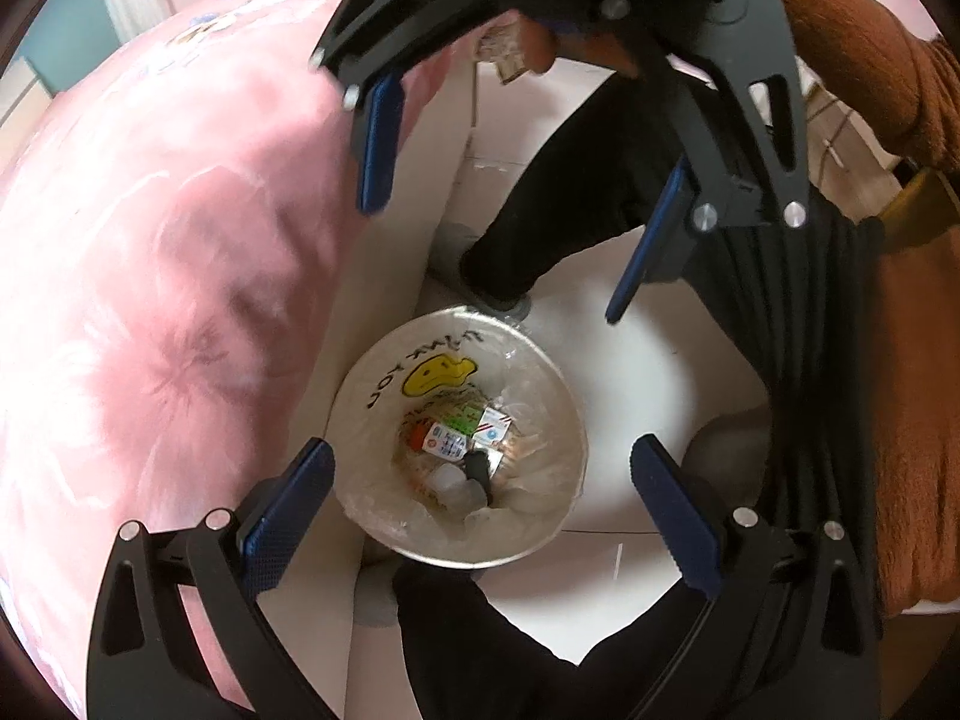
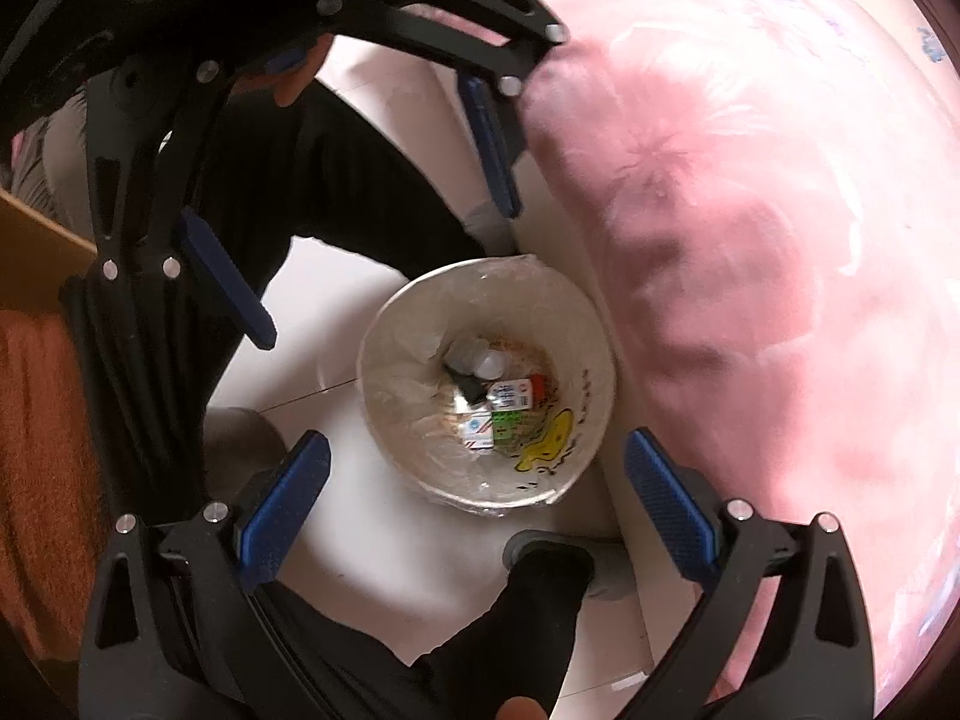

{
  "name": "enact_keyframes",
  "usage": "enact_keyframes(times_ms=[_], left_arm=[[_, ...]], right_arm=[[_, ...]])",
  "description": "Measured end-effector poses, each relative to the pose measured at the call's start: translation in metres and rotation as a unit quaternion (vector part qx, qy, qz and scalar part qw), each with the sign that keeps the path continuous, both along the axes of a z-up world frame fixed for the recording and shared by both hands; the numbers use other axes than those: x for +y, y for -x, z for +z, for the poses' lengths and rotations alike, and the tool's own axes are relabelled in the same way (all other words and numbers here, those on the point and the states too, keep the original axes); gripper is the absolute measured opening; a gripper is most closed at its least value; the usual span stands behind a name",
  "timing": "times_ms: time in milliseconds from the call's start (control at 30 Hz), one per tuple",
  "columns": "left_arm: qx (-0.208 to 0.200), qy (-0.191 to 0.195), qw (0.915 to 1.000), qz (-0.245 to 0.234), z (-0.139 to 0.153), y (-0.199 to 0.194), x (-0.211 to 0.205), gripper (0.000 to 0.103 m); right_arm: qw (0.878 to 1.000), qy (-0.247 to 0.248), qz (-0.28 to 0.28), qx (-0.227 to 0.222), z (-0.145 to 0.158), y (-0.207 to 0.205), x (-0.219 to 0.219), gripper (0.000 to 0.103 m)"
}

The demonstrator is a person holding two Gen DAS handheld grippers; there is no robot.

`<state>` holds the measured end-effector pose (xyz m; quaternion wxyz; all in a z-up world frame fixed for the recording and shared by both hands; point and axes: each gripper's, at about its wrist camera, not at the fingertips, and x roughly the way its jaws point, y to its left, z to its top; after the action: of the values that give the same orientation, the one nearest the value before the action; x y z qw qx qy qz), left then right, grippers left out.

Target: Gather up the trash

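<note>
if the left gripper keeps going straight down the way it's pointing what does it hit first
Probably the trash in the lined bin: the open left gripper aims into its mouth, nothing visibly between, though depth is unclear.

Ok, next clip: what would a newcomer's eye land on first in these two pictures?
Probably the round white waste bin with a yellow cartoon print on its inside, standing on the pale floor and holding small cartons and wrappers. Both the left gripper and the right gripper hang wide open above it, empty. A big pink flowered quilt fills the side beside the bin.
</note>
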<state>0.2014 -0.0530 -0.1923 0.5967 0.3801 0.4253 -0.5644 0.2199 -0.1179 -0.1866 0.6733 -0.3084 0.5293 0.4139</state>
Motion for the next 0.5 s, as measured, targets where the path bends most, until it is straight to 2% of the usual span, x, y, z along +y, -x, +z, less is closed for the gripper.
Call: enact_keyframes(times_ms=[133, 267, 333, 433, 500], left_arm=[[-0.027, 0.008, 0.9987, 0.041, 0.009, 0.003, 0.008, 0.101], [-0.081, 0.019, 0.9899, 0.114, 0.025, 0.007, 0.014, 0.101], [-0.098, 0.026, 0.9826, 0.156, 0.033, 0.007, 0.017, 0.101], [-0.111, 0.036, 0.9632, 0.242, 0.046, 0.004, 0.022, 0.101], [-0.113, 0.042, 0.9526, 0.28, 0.054, 0.004, 0.023, 0.101]], right_arm=[[0.997, -0.022, -0.043, -0.057, 0.021, 0.004, -0.009, 0.096], [0.987, -0.039, -0.113, -0.11, 0.045, 0.013, -0.02, 0.096], [0.982, -0.032, -0.155, -0.104, 0.052, 0.012, -0.026, 0.096], [0.972, -0.05, -0.196, -0.122, 0.067, 0.021, -0.036, 0.096], [0.964, -0.062, -0.225, -0.13, 0.077, 0.027, -0.042, 0.096]])
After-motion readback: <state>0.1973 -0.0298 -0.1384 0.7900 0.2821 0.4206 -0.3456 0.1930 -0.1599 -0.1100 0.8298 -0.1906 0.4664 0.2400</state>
